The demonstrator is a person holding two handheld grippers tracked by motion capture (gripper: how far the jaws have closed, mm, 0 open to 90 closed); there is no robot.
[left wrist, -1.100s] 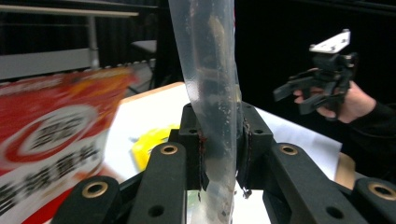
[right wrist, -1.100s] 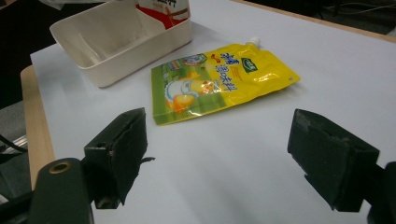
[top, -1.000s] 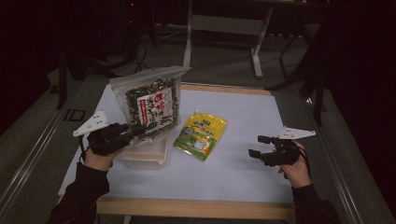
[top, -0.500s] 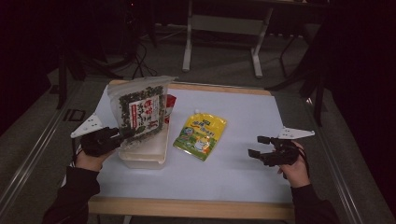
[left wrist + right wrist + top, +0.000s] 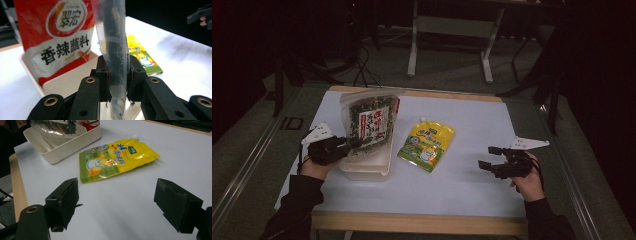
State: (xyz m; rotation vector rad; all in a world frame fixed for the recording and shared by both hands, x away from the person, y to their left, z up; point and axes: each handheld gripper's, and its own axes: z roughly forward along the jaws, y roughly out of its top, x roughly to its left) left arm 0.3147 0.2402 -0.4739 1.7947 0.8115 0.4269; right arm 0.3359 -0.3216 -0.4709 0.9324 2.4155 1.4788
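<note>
Seaweed bag [image 5: 368, 125] clamped in my left gripper [image 5: 346, 146] over tray [image 5: 367, 169], next lower and release; right gripper [image 5: 490, 157] gapes empty.

A dim room around a lit white table

The white tabletop [image 5: 492, 125] has a pale wooden edge [image 5: 412, 222] along its near and far sides, and it is the brightest surface in the room. Around it lies a grey-green floor [image 5: 452, 75] with dark cables [image 5: 362, 65] on it. Behind the table stands a light grey metal frame with two legs [image 5: 414, 47]. The far background is almost black. A metal rail [image 5: 247, 170] runs along the left side.
</note>
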